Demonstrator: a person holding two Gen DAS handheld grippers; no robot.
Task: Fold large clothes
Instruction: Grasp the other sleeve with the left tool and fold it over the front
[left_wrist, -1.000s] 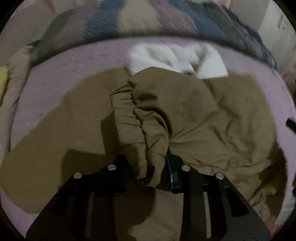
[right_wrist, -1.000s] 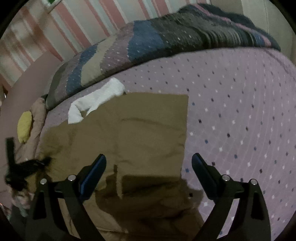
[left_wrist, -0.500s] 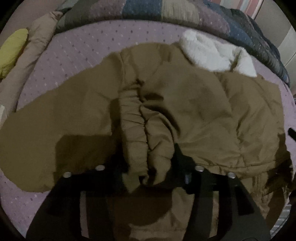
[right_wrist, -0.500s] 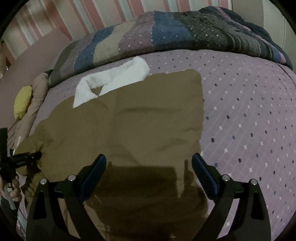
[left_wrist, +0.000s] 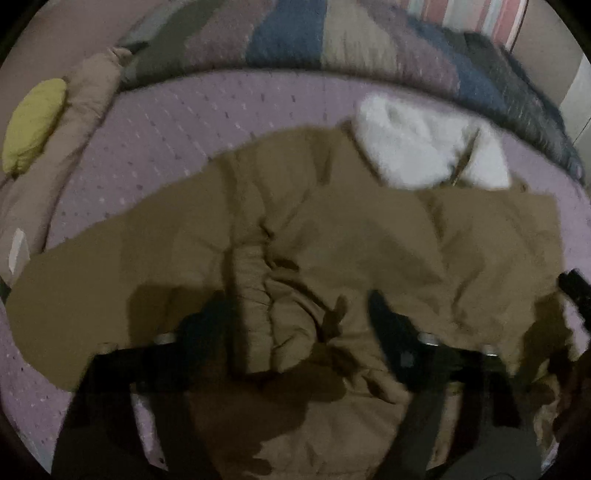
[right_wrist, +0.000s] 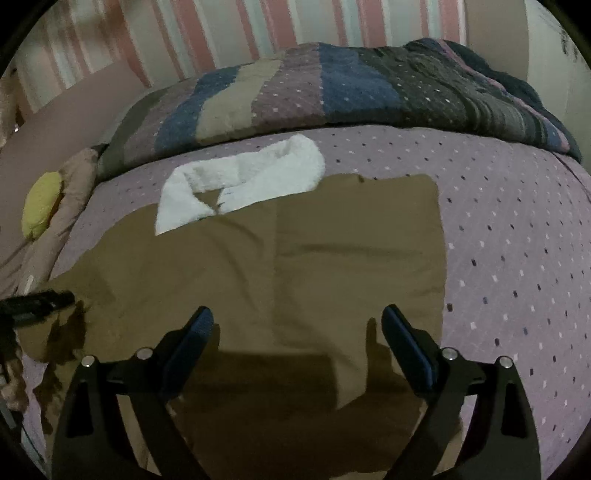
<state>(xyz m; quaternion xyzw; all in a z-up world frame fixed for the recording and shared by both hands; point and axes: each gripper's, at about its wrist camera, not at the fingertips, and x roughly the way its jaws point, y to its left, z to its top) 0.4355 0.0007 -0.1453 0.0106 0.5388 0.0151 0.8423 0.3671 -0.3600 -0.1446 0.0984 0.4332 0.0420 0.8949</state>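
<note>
A large brown jacket (left_wrist: 369, 236) with a white fleece collar (left_wrist: 417, 155) lies spread on the purple dotted bed (left_wrist: 192, 122). Its gathered sleeve cuff (left_wrist: 273, 325) lies between the wide-apart fingers of my left gripper (left_wrist: 299, 314), which is open. In the right wrist view the jacket (right_wrist: 295, 266) lies flat with the collar (right_wrist: 240, 181) at the far end. My right gripper (right_wrist: 297, 325) is open and empty above the jacket's near part. The left gripper's tip (right_wrist: 37, 302) shows at the left edge.
A striped patchwork blanket (right_wrist: 332, 92) is piled along the far side of the bed, under a striped wall. A beige pillow (left_wrist: 77, 110) and a yellow cushion (left_wrist: 33, 122) lie at the left. Bare purple sheet (right_wrist: 517, 240) lies right of the jacket.
My left gripper was shut on the sleeve cuff; now its fingers have spread and the cuff lies loose between them. The right gripper stayed open and rose slightly.
</note>
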